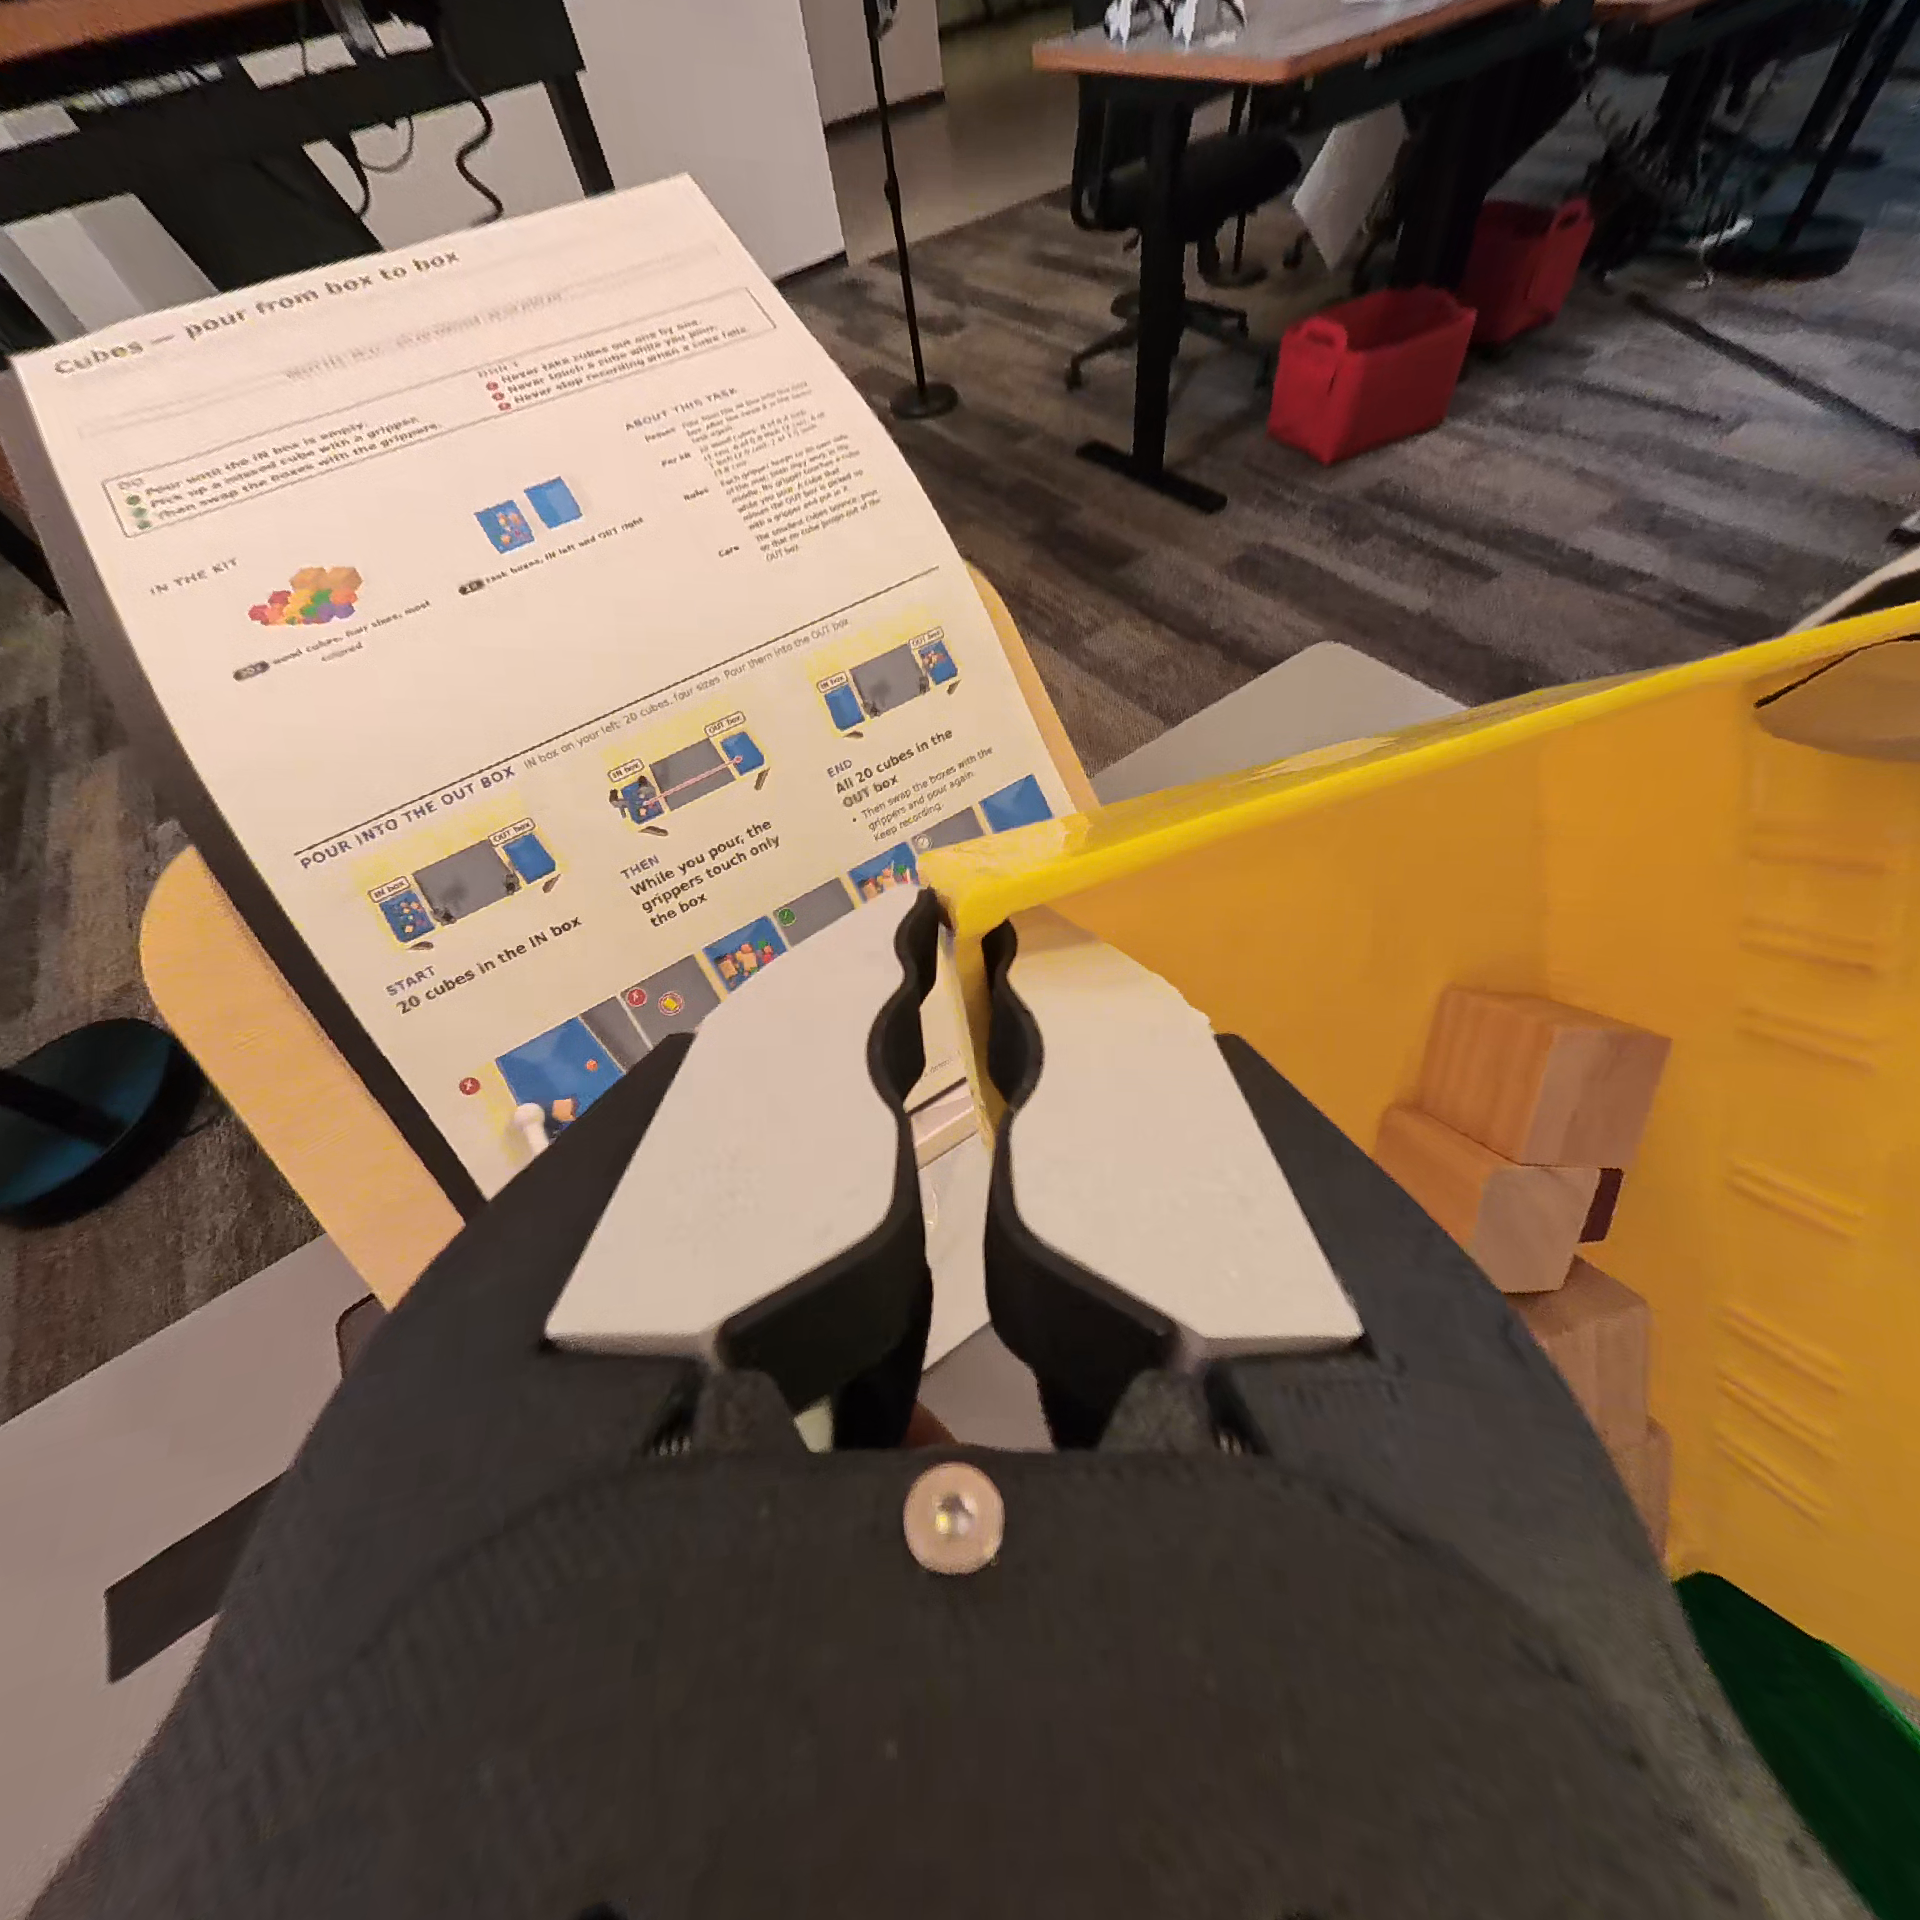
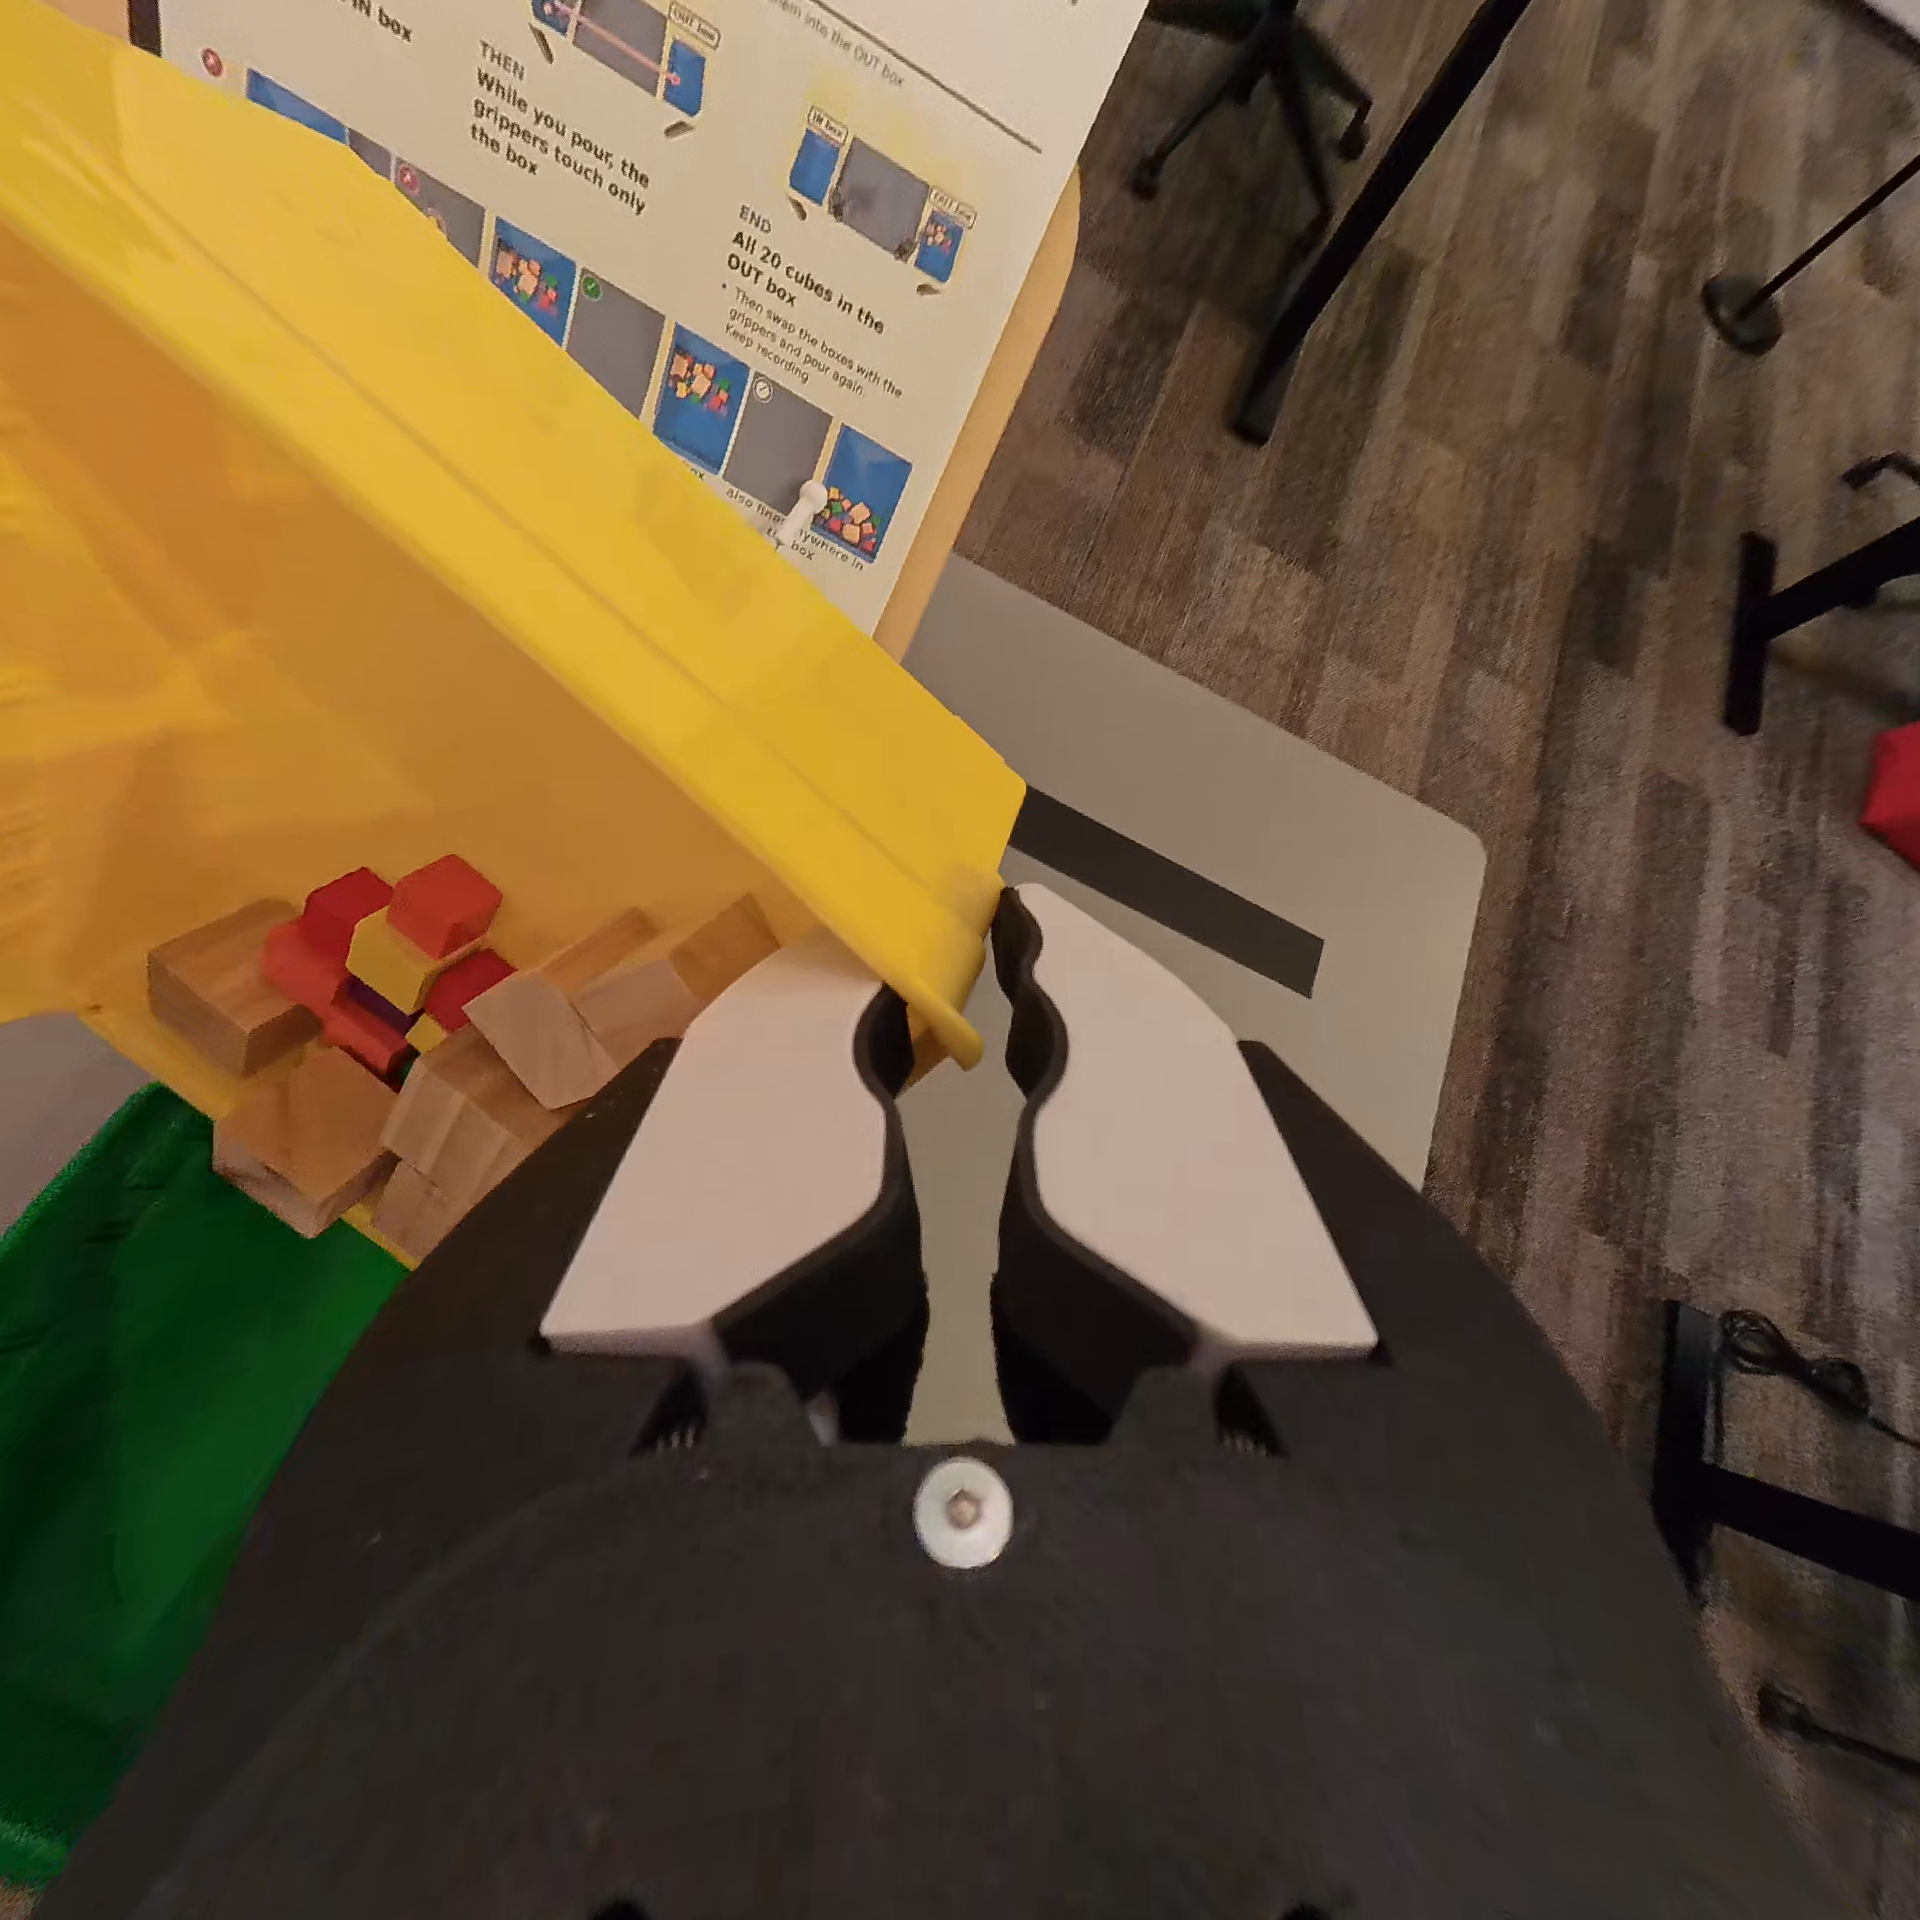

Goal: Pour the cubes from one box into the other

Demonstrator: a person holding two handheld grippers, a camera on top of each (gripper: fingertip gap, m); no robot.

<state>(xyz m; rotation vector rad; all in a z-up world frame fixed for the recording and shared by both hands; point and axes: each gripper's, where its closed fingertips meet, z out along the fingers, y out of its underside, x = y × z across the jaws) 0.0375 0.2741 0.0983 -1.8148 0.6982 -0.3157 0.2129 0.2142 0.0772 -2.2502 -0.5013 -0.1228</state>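
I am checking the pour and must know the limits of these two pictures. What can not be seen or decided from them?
- Cube count: in both views the wooden cubes pile over each other, and the right gripper body covers some.
- Green box: cut off by the frame edge and hidden behind the yellow box; its inside does not show.
- Left gripper hides the yellow box's near wall below the rim.

Black tool (image 1: 961,935), seemingly white-faced fingers (image 1: 769,1132)

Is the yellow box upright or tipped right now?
Tipped. The yellow box is lifted and steeply tilted, both hand-held grippers clamped on its rim, and the cubes are heaped at its low edge over the green box.
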